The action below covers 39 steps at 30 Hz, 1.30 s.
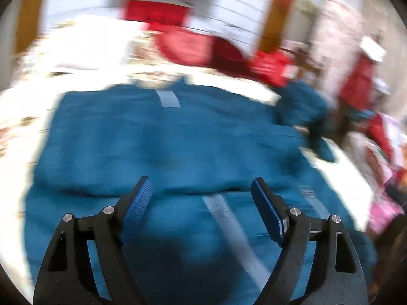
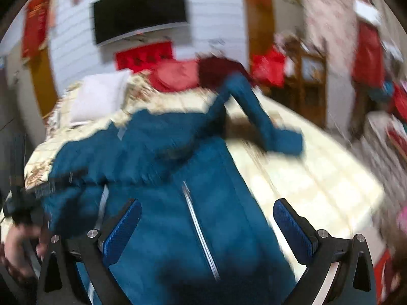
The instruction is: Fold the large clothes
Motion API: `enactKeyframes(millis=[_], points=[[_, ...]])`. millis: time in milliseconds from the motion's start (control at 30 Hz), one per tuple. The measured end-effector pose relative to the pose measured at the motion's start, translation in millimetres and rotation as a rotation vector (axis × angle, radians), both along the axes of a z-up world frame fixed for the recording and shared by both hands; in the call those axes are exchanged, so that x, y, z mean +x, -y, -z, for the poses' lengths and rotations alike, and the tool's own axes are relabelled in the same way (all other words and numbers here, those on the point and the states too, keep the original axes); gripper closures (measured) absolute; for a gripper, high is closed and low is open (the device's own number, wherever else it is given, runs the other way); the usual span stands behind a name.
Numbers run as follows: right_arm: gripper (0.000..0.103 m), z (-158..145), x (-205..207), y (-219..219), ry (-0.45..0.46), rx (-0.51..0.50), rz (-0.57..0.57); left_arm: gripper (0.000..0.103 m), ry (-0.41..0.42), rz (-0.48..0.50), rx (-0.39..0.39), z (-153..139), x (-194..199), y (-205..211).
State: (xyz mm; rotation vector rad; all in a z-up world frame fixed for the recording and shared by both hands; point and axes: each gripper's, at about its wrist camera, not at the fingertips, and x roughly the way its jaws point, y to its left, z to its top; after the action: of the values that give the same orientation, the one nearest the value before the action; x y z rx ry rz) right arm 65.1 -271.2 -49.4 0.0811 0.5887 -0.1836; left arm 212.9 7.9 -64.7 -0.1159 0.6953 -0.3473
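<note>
Both views blurred. I see the blue garment spread across the bed, one sleeve toward its far edge. Left gripper and right gripper: jaws apart, gripping nothing.

Motion blur smears both views; the blue garment runs past the bottom edge.

Home bedroom: quilted bed under the grippers, pillow and wall-mounted television beyond them.

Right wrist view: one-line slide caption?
Open right gripper above a teal fleece garment spread on a cream patterned bed, one sleeve outstretched.
</note>
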Motion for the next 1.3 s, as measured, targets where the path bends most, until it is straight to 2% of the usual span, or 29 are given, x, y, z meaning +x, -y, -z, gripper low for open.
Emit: enactKeyframes(millis=[100, 167, 300, 367, 500, 600, 667, 767, 833, 867, 933, 1000, 1100, 1167, 1200, 1300], points=[[0.0, -18.1, 60.4, -34.0, 0.006, 0.043, -0.237, 0.023, -0.018, -0.186, 0.004, 14.8, -3.3, -40.1], [0.0, -17.1, 102.8, -64.5, -0.019, 0.071, -0.365, 0.023, -0.047, -0.28, -0.026, 30.5, -6.9, -62.5], [0.002, 13.9, 168.0, -98.1, -0.042, 0.124, -0.466, 0.023, -0.09, -0.35, -0.072, 45.6, -7.5, -79.4], [0.008, 37.2, 190.7, -94.7, -0.118, 0.134, -0.452, 0.023, -0.086, -0.353, -0.071, 45.3, -9.4, -81.3], [0.012, 92.9, 210.6, -34.0, -0.298, 0.134, -0.301, 0.023, -0.103, -0.341, -0.052, 46.7, -9.2, -79.1], [0.012, 99.5, 201.1, 0.2, -0.276, 0.203, -0.248, 0.023, -0.117, -0.344, -0.051, 49.0, -4.2, -80.7], [0.012, 93.0, 196.2, -0.4, -0.267, 0.232, -0.269, 0.023, -0.117, -0.343, -0.052, 48.7, -4.3, -81.2], [0.013, 72.8, 180.9, 1.4, -0.165, 0.28, -0.284, 0.023, -0.097, -0.365, -0.06, 43.0, -8.1, -84.0], [0.01, 68.2, 176.3, 4.9, -0.117, 0.278, -0.271, 0.023, -0.063, -0.385, -0.051, 30.4, -5.1, -86.6], [0.006, 74.3, 178.5, 7.0, -0.137, 0.256, -0.255, 0.023, -0.032, -0.387, -0.042, 19.1, 1.4, -86.7], [0.002, 105.1, 192.5, 5.8, -0.27, 0.203, -0.241, 0.023, 0.003, -0.387, -0.007, 3.0, 18.9, -83.7], [0.0, 110.2, 189.3, -0.2, -0.249, 0.176, -0.272, 0.023, 0.034, -0.381, 0.033, -7.9, 46.6, -80.8], [0.0, 110.6, 187.5, -2.2, -0.251, 0.165, -0.269, 0.023, -0.029, -0.384, 0.102, 4.2, 95.6, -78.9], [0.0, 111.1, 187.5, -3.0, -0.248, 0.174, -0.268, 0.022, -0.145, -0.406, 0.136, 35.0, 121.1, -83.5], [0.0, 111.5, 187.3, -1.6, -0.246, 0.178, -0.267, 0.02, -0.217, -0.419, 0.132, 53.1, 130.6, -89.0], [0.0, 112.3, 189.8, -2.4, -0.248, 0.175, -0.269, 0.019, -0.242, -0.428, 0.094, 54.8, 136.4, -96.0]])
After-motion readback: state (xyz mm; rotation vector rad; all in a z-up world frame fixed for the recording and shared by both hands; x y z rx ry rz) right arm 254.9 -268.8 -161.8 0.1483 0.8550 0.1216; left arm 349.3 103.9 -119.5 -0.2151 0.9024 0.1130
